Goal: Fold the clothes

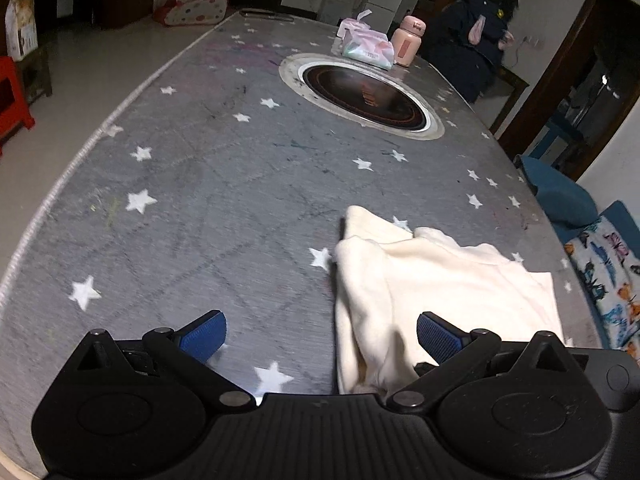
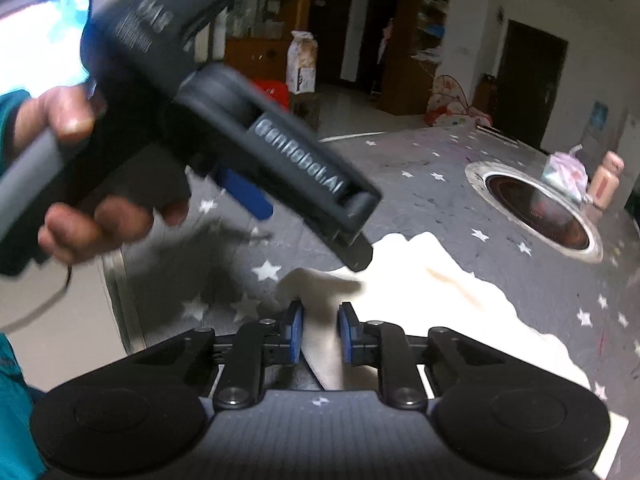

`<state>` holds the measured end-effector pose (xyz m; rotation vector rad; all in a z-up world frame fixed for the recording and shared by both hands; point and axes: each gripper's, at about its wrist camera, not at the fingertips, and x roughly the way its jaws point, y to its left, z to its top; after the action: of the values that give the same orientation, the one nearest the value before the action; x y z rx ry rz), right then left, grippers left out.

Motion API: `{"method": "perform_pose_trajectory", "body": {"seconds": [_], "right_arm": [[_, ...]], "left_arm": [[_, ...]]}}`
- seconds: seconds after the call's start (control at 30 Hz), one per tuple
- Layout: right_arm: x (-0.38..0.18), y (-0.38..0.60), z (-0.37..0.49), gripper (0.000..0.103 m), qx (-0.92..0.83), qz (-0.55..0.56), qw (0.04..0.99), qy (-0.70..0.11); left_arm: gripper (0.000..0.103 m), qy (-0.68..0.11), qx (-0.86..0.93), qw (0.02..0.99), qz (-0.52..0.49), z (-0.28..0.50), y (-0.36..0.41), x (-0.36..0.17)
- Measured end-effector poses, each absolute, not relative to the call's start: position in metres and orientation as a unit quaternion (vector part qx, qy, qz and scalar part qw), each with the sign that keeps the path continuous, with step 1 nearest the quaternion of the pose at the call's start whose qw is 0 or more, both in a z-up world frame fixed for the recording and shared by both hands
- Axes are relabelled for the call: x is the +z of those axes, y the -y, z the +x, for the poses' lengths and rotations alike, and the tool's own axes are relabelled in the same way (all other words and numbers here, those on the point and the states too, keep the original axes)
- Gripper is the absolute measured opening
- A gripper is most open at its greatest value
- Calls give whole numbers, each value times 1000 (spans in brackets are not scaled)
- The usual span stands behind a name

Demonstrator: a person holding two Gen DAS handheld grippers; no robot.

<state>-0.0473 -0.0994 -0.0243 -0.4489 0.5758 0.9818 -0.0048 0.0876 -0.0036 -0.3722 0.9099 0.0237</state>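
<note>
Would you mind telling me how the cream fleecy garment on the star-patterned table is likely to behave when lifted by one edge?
The cream fleecy garment will probably flop and drape, since it already lies in soft, rumpled folds. It looks light for its size. Its fuzzy surface should grip the blue ribbed pads of the right hand-held gripper rather than slip.

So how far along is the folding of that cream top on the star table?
Partly done: the cream top lies on the table with one side already doubled over, though still rumpled. In hand: the right gripper is nearly closed around its near edge; whether the pads press it is unclear. The left gripper is wide open, holding nothing. Left: further folds and smoothing.
</note>
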Motion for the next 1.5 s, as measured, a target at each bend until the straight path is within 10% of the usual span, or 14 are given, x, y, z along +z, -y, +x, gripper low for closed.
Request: {"method": "perform_pose_trajectory", "body": {"seconds": [1.5], "right_arm": [[-6, 132, -33, 14, 463, -131, 834, -271]], "left_arm": [[102, -479, -16, 849, -223, 24, -59, -16]]}}
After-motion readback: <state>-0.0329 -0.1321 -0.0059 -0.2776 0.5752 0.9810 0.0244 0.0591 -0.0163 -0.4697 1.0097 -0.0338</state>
